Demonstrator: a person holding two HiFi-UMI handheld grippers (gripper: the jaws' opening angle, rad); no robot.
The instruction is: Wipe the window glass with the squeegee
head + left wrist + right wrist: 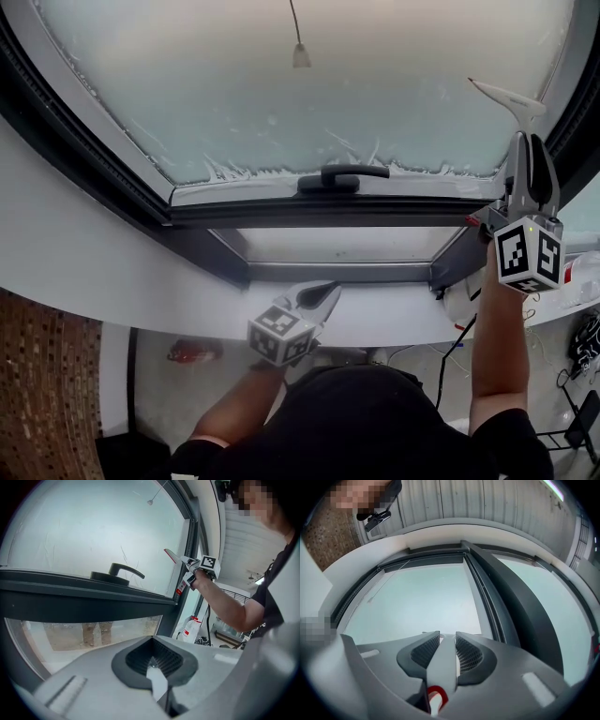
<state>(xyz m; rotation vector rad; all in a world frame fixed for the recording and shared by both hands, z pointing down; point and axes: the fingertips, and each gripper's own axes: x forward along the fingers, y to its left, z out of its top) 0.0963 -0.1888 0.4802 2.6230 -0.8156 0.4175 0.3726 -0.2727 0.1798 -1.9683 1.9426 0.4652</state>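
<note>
The window glass [309, 103] is misted, with streaks of foam along its lower edge above the black window handle [342, 176]. My right gripper [531, 145] is raised at the pane's right side and is shut on the white squeegee [511, 96], whose blade points up and left against the glass. In the right gripper view the squeegee handle [443, 667] is clamped between the pads. The left gripper view shows the squeegee [174, 556] by the right frame. My left gripper [323, 292] rests low on the white sill [112, 272], shut, with nothing held.
A pull cord [300, 52] hangs in front of the upper glass. Dark frame bars [309, 214] divide the pane from a lower fixed pane [337, 244]. A spray bottle [190, 627] stands beyond the frame at the right. Cables [450, 352] and a red object [192, 352] lie on the floor.
</note>
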